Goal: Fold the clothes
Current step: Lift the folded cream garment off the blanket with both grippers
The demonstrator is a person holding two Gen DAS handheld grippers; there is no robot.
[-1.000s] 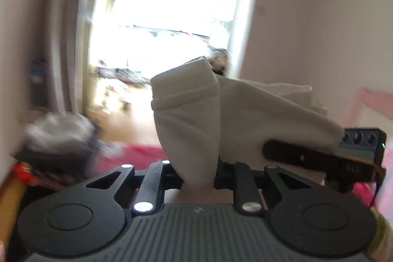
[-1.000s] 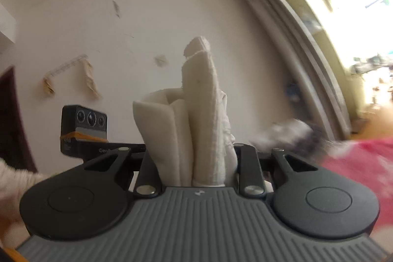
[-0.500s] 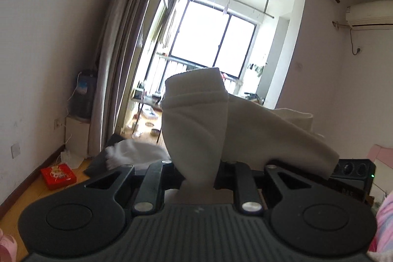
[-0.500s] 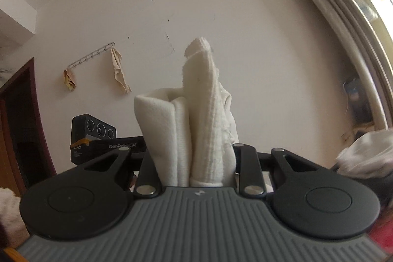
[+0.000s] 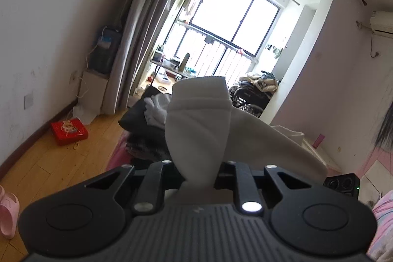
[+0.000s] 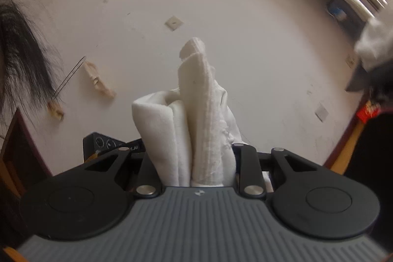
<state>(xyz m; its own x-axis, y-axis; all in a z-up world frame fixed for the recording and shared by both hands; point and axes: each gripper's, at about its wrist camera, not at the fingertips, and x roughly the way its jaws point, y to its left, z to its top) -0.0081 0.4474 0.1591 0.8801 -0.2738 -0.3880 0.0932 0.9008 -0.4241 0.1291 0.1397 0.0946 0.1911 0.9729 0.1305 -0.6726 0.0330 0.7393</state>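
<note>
Both grippers, left gripper and right gripper, pinch bunched, soft white garment.

The white cloth looks soft and fuzzy, the tongs are matt black plastic with small shiny metal pins, the floor is smooth yellow wood, and the wall is dull white paint.

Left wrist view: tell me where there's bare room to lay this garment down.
Bare wood floor lies between the red box, the pink slippers and the dark clothes pile. Around that pile and by the window it is crowded. Both grippers grip the white garment.
</note>
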